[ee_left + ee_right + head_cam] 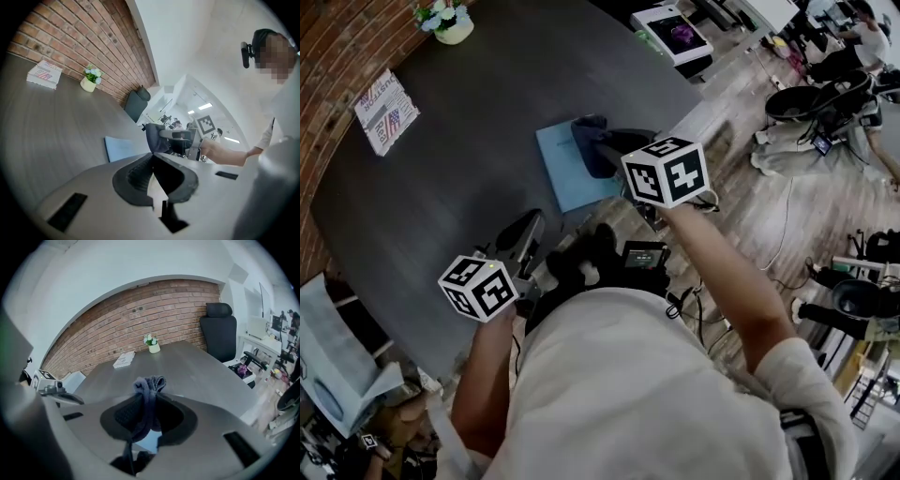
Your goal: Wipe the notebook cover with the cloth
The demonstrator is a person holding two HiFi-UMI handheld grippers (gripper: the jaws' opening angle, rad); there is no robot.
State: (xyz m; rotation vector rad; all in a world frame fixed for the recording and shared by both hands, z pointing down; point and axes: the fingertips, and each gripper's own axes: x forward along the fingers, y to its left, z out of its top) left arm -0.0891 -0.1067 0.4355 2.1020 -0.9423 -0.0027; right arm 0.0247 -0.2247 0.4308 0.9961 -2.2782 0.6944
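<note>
Blue notebook [565, 176] at table [469, 141] edge, cloth [592, 141] clamped

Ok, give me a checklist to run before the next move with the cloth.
1. Grip: ok, the right hand-held gripper is shut on the cloth.
2. Position: ok, the cloth hangs over the notebook; its blue cover shows beneath the jaws.
3. Cloth touching the cover: cannot tell.
4. Cover free of other things: ok.
5. Notebook flat and closed: ok.
6. Path clear of the left hand-held gripper: ok, it is shut, empty and off the notebook.
</note>
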